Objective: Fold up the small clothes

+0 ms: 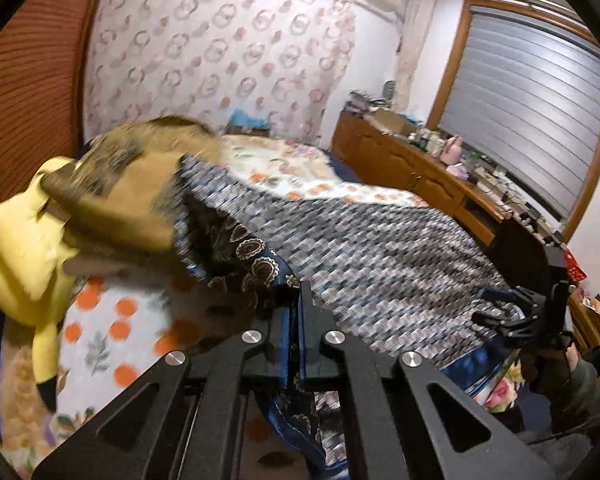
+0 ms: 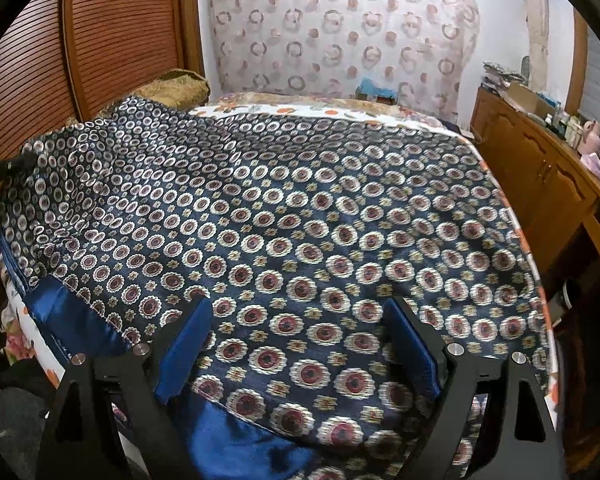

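A navy cloth [image 2: 300,216] with rows of round medallions and a plain blue satin border lies spread over the bed. In the left wrist view my left gripper [image 1: 297,294] is shut on a corner of this cloth [image 1: 380,248], and the pinched edge is lifted off the bed in a fold. My right gripper [image 2: 298,304] stands open just above the cloth near its front edge, with the fabric showing between the blue pads [image 2: 188,340] and no grip on it. From the left wrist view the right gripper [image 1: 500,314] sits at the cloth's far right edge.
The bed has a white sheet with orange dots and flowers [image 1: 112,332]. A yellow plush toy [image 1: 24,248] and a tan cushion [image 1: 120,196] lie at the left. A wooden cabinet [image 2: 540,184] crowded with small items runs along the right wall, and a louvred wooden door [image 2: 120,40] stands behind the bed.
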Tool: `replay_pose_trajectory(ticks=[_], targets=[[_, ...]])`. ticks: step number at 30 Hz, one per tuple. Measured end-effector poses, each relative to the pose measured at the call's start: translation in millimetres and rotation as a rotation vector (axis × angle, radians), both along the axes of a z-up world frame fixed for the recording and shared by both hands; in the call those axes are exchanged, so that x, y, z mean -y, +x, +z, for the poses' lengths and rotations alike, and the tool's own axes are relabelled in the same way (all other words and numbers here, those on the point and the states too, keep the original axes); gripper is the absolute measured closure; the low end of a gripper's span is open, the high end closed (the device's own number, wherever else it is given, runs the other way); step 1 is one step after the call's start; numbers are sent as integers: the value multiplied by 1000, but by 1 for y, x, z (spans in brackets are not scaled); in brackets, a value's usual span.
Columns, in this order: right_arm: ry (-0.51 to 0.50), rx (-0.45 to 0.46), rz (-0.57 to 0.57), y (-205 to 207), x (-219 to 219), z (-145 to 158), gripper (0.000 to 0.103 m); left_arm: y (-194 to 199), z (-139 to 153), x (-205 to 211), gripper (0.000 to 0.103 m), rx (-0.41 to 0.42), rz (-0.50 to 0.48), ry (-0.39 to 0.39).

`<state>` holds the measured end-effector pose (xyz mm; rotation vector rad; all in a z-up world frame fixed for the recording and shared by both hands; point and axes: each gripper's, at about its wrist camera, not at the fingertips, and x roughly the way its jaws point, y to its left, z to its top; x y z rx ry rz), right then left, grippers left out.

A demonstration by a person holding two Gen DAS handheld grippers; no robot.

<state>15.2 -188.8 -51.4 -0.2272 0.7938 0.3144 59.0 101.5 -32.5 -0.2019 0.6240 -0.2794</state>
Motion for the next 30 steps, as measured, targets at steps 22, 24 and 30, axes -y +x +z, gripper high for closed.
replay_pose_trajectory(ticks=[22, 24, 30], targets=[[100, 56, -117, -34, 95, 29, 15, 64, 65, 158, 100, 117, -325, -21], [107, 62, -126, -34, 105, 31, 15, 65, 71, 174, 100, 123, -362, -19], [127, 80, -157, -44, 125, 38, 15, 65, 83, 222, 100, 134, -469, 4]])
